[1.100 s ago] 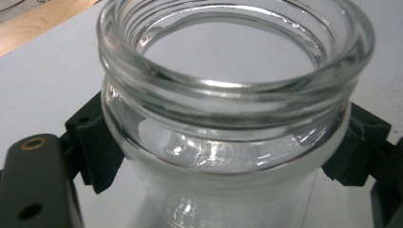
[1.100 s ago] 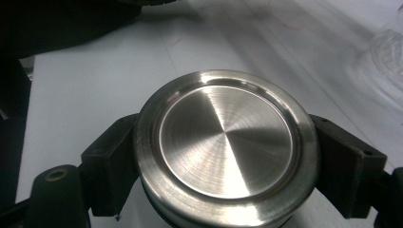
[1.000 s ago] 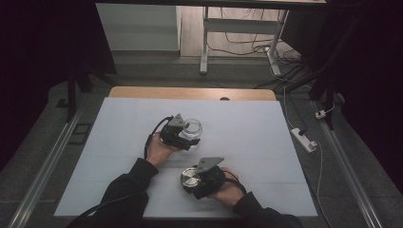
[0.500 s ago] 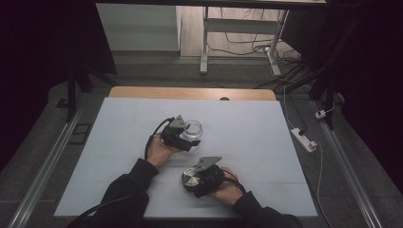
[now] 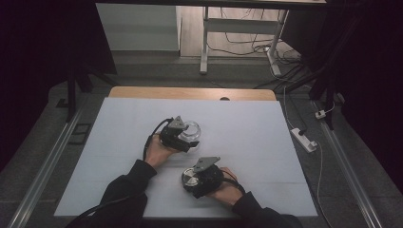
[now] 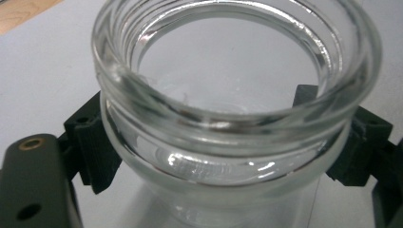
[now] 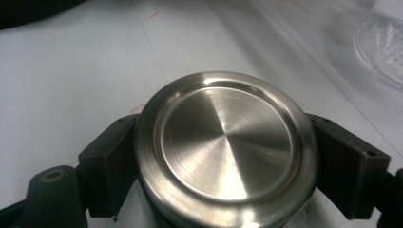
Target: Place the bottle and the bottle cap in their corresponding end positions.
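Item one: glass jar (image 6: 237, 109), clear, lidless, threaded mouth up, standing on the white table (image 5: 119, 156) a little left of centre. My left hand-held gripper (image 5: 186, 138) has it by the body just under the threaded neck, a black pad on each side; in the left gripper view both pads lie against the glass, so I count it as grasped, though the jaws have just been easing apart slightly.

Item two: metal lid (image 7: 225, 142), round, brushed steel with a raised rim, top face up, nearer my edge of the table and right of the jar (image 5: 191, 130), well apart from it. My right hand-held gripper (image 5: 190, 179) brackets it. In the right gripper view the pads sit at the lid's two sides with the rim between them; these jaws have just been opening, and I cannot tell whether the pads press on the rim.

Item three: wooden strip (image 5: 190, 93) along the table's far edge.
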The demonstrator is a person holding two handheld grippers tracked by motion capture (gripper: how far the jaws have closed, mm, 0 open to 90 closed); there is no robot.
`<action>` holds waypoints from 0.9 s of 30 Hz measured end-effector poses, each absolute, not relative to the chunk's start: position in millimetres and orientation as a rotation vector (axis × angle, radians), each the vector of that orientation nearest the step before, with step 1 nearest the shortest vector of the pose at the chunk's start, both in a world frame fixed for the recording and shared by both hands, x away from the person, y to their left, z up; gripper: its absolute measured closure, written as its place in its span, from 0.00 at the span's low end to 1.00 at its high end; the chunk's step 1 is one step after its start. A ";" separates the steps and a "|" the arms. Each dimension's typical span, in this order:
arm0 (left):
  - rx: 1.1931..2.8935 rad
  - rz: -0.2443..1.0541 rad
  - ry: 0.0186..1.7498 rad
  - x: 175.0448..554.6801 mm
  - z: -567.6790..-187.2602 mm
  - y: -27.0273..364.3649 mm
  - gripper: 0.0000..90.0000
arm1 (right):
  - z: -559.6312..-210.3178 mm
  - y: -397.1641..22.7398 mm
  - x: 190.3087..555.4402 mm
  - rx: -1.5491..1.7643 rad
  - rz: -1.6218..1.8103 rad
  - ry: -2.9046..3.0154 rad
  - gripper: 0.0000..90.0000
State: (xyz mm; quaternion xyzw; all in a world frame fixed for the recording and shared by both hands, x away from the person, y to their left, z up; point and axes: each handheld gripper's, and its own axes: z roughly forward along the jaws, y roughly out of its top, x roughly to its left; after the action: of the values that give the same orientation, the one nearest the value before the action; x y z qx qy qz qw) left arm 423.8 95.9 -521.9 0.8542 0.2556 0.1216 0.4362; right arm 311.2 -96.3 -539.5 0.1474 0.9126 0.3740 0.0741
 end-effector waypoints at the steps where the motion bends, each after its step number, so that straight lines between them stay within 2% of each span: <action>1: 2.127 0.305 0.636 423.7 -521.7 95.5 0.16 | -539.5 -96.1 311.3 0.446 1.126 2.742 0.17; 7: 2.122 0.295 0.656 423.8 -521.2 95.3 0.14 | -538.4 -95.4 311.0 0.473 1.131 2.737 0.13; 20: 2.140 0.275 0.682 418.0 -514.5 104.5 0.02 | -526.5 -102.2 314.3 0.558 1.210 2.698 0.06; 27: 2.136 0.266 0.704 409.8 -508.3 112.5 0.00 | -519.3 -105.5 313.0 0.558 1.239 2.678 0.05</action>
State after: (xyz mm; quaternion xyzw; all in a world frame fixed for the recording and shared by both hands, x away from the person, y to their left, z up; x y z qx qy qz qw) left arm 409.8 112.5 -508.3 0.8541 0.2813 0.1062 0.4244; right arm 313.0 -105.5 -519.3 0.1855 0.8895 0.4117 0.0692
